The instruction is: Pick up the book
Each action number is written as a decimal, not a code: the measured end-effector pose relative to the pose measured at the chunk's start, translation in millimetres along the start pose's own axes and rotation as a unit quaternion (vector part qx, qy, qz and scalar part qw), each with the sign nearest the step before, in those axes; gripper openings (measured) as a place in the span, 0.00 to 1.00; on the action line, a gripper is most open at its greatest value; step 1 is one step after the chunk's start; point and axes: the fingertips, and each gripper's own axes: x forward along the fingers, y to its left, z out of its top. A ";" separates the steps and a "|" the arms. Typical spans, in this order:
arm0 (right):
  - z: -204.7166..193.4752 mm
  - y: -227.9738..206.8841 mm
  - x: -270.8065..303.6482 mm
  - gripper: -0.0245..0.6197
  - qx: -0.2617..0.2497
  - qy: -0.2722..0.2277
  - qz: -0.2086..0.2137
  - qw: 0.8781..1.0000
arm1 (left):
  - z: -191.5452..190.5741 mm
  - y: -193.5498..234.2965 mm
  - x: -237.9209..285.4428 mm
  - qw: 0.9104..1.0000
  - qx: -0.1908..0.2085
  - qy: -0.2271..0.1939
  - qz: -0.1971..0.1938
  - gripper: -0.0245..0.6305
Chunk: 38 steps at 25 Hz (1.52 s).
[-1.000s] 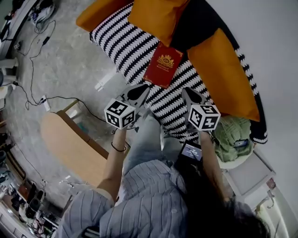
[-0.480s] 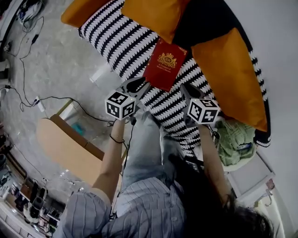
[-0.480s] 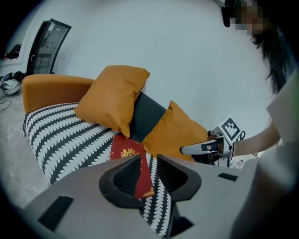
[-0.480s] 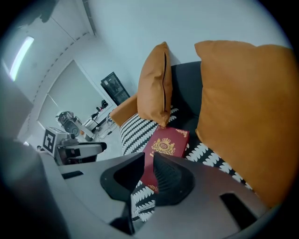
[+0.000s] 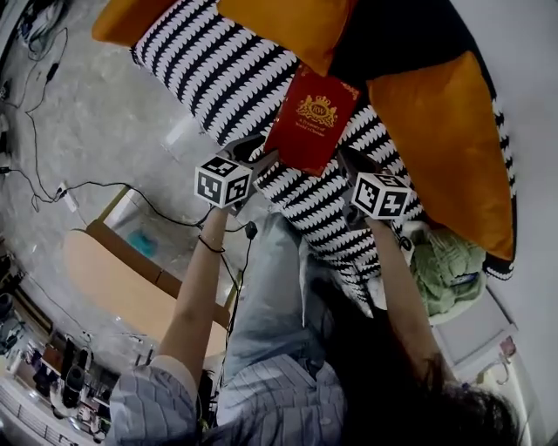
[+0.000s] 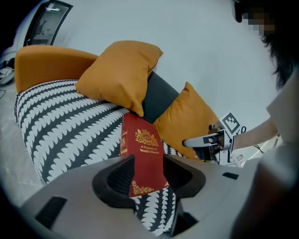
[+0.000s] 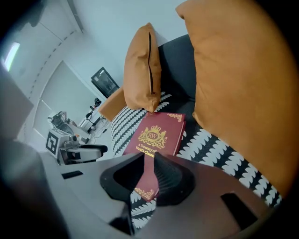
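A dark red book (image 5: 311,122) with gold print lies flat on the black-and-white patterned sofa seat (image 5: 218,70). It also fills the middle of the left gripper view (image 6: 142,144) and the right gripper view (image 7: 159,133). My left gripper (image 5: 259,154) hovers at the book's near-left edge. Its jaws (image 6: 148,178) are opening, and the book shows through the gap untouched. My right gripper (image 5: 351,163) is at the book's near-right corner, shut and empty (image 7: 148,163), just above the cover.
Orange pillows (image 5: 288,26) (image 5: 445,131) and a dark cushion (image 5: 392,35) lean behind and to the right of the book. A green cloth (image 5: 449,266) lies on a white stand at the right. A wooden board (image 5: 122,279) and cables (image 5: 52,174) lie on the floor at the left.
Both grippers have come down toward the book and now flank its near end. The left jaws have gone from shut to apart. The right jaws stay shut.
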 end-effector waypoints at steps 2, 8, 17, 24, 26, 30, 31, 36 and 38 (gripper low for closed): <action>-9.7 -12.9 10.2 0.12 0.001 0.009 -0.007 1.000 | -10.1 13.5 11.3 1.000 -0.007 0.010 0.002 0.32; -29.7 -33.0 25.1 0.29 0.044 0.022 0.002 0.999 | -45.6 32.5 32.2 0.997 -0.022 0.070 -0.004 0.38; -33.1 -62.0 53.0 0.38 0.122 0.008 -0.006 0.992 | -61.2 40.1 65.3 0.991 -0.009 0.125 -0.036 0.45; -15.7 -64.1 64.4 0.40 0.193 -0.024 0.013 0.981 | -39.0 42.8 79.2 0.990 -0.099 0.065 -0.074 0.49; -15.7 -63.0 68.3 0.40 0.192 -0.012 0.015 0.981 | -34.4 44.0 82.9 0.988 -0.122 0.054 -0.076 0.50; -7.7 -60.0 75.0 0.41 0.138 0.021 0.034 0.990 | -30.7 39.7 87.4 0.989 -0.106 0.068 -0.082 0.50; -5.2 -59.7 75.9 0.41 0.130 0.026 0.043 0.990 | -27.9 40.0 87.0 0.988 -0.116 0.059 -0.087 0.50; -11.2 -55.3 80.1 0.41 0.184 0.029 0.086 0.979 | -29.6 37.4 89.8 0.977 -0.184 0.010 -0.107 0.52; -13.8 -56.3 82.3 0.41 0.181 0.020 0.077 0.980 | -34.3 34.4 93.2 0.980 -0.169 0.018 -0.103 0.52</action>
